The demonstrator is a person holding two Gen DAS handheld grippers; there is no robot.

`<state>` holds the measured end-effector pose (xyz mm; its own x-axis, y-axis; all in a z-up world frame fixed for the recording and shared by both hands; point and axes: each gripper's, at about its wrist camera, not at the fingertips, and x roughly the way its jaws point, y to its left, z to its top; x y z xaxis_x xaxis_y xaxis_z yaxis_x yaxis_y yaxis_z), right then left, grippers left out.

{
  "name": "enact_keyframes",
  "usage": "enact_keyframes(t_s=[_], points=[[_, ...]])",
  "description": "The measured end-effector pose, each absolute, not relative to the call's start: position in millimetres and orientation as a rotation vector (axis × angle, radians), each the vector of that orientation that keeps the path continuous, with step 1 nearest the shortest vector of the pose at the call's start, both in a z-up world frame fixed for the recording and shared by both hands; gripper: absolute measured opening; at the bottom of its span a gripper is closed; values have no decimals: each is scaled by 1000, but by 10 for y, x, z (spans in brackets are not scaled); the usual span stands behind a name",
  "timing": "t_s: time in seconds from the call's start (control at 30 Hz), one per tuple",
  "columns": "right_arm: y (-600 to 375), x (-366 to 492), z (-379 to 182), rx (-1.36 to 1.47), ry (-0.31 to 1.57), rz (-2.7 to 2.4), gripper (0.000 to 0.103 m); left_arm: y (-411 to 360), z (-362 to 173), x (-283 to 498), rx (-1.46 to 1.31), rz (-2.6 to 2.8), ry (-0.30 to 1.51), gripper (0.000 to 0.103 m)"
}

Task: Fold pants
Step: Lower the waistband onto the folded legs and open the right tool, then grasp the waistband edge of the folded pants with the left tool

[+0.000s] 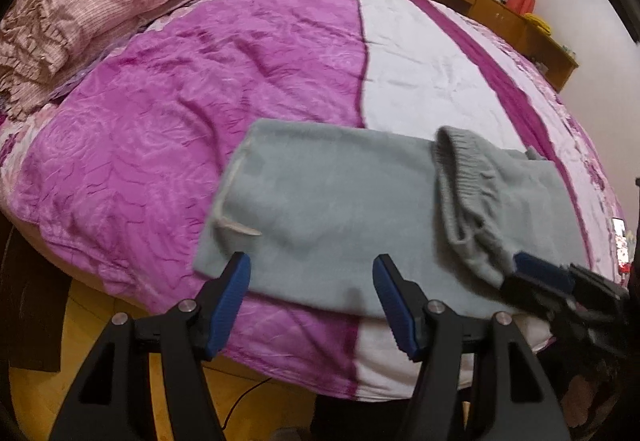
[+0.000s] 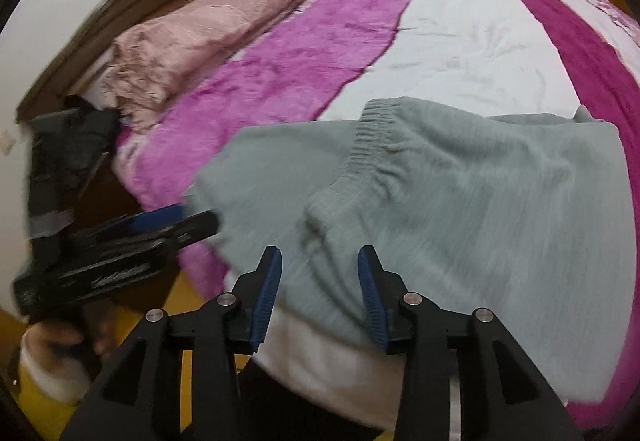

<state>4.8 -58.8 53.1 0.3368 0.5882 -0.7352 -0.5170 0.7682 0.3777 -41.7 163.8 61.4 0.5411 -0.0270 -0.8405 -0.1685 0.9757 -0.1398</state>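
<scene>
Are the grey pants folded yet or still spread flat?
Partly folded. The grey pants lie on the bedspread doubled over, with the elastic waistband lying across the middle on top of another layer.

Pants (image 1: pixel 332 201) (image 2: pixel 460 201): we record one pair, grey-green, soft fleecy knit. We find them folded into a flat, broad rectangle at the near edge of the bed. We note the ribbed elastic waistband (image 1: pixel 460 169) (image 2: pixel 360 145) doubled back on top, toward the right.
</scene>
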Motion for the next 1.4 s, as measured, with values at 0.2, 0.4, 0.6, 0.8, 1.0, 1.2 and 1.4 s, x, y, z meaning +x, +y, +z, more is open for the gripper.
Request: enact_keyframes(t_s=[0.2,0.4,0.6,0.8,1.0,1.2,1.4], points=[[-992,-143,707,56,917,656,33,1379,699,-293,-274,-39,990,67],[-1646,-230,834,80,843,485,33,1019,745,-56,-271,-126,987,68],[-2213,-269,718,154,859,365,33,810,558,222,-228,-76,1042,68],[-2375,-316,582,164,884,361,33,780,356,262,-239,-6,1069,68],[-2234,-416,454,95,909,431,33,776,337,206,-247,12,1078,68],[-2029,-343,360,39,908,422,33,735,330,194,-240,11,1079,68],[-2191,-214,229,32,908,241,34,649,324,162,-205,-4,1070,68]])
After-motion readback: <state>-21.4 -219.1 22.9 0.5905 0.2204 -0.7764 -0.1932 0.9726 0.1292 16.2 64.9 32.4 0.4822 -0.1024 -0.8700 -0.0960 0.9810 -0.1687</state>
